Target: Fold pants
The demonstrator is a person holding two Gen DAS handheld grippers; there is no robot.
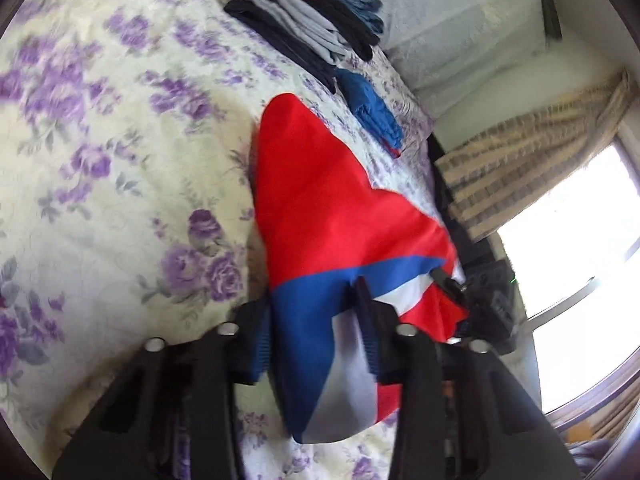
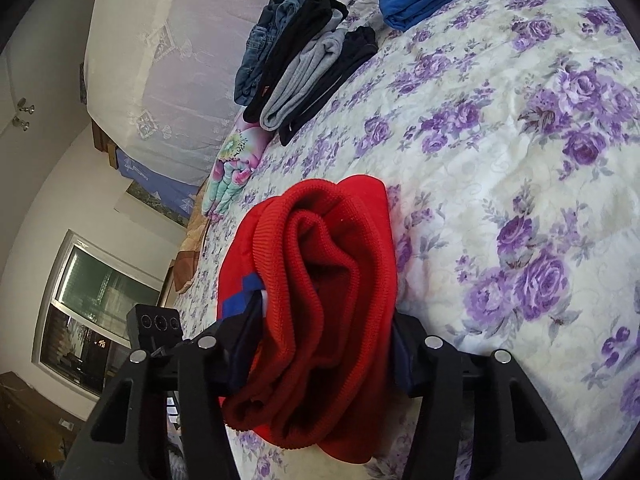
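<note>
L gripper (image 1: 316, 332) angled downward, both fingers (image 1: 252, 340) pressed on the blue-white end of the pants (image 1: 332, 208); R gripper (image 2: 320, 344) also tilted down, clamped on a thick bunch of red fabric, jaws held approx. half apart.

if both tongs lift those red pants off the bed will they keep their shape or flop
Probably flop: the red pants bunch in soft rolls between the right tongs, and drape loosely through the left tongs. They look light, likely a thin knit, since the ribbed edge curls easily. Unheld parts would likely sag toward the bedspread.
</note>
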